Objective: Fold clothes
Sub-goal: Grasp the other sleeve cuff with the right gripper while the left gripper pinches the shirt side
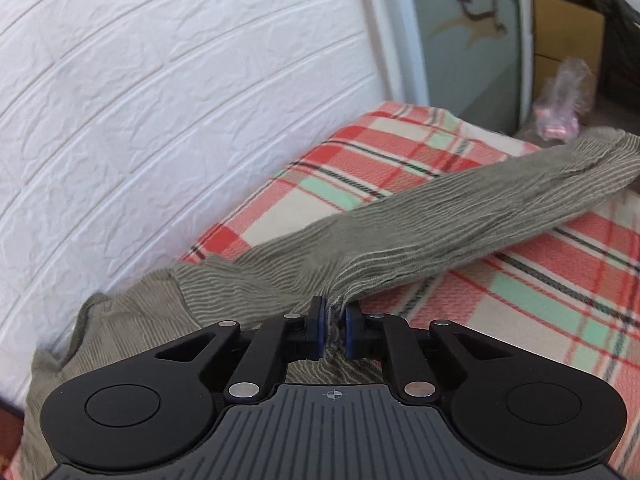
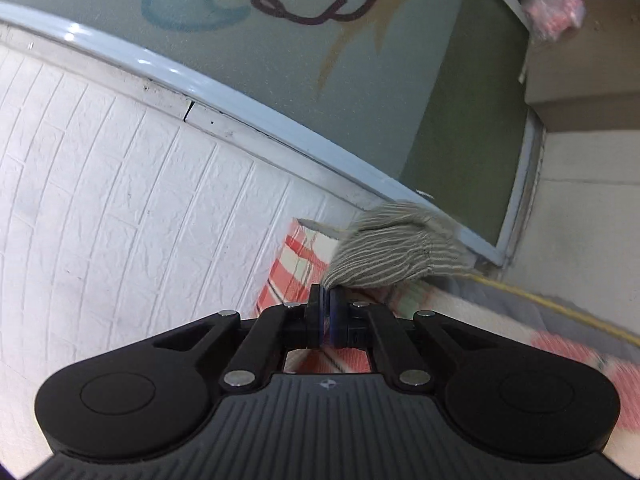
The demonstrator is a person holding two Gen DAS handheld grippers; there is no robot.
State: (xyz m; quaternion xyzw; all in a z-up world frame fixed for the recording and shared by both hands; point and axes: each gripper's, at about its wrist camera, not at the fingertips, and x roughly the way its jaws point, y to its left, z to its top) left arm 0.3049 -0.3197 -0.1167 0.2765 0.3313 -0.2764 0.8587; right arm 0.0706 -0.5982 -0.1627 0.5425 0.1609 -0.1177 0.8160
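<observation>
Red-and-cream plaid blanket point(image 1: 520, 280) over the bed, striped grey-olive garment point(image 1: 400, 240) partly on it

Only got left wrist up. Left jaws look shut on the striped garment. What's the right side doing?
Observer: The right gripper is shut too, pinching a bunched end of the same grey striped garment.
Operator: Is that end lying flat on the plaid blanket?
Observer: No, the bunch sticks up from the jaws, in front of the pale blue frame of the painted panel.
Operator: Anything near it over there?
Observer: A blurred pink plastic bag sits in the top right corner, well apart from the garment.
</observation>
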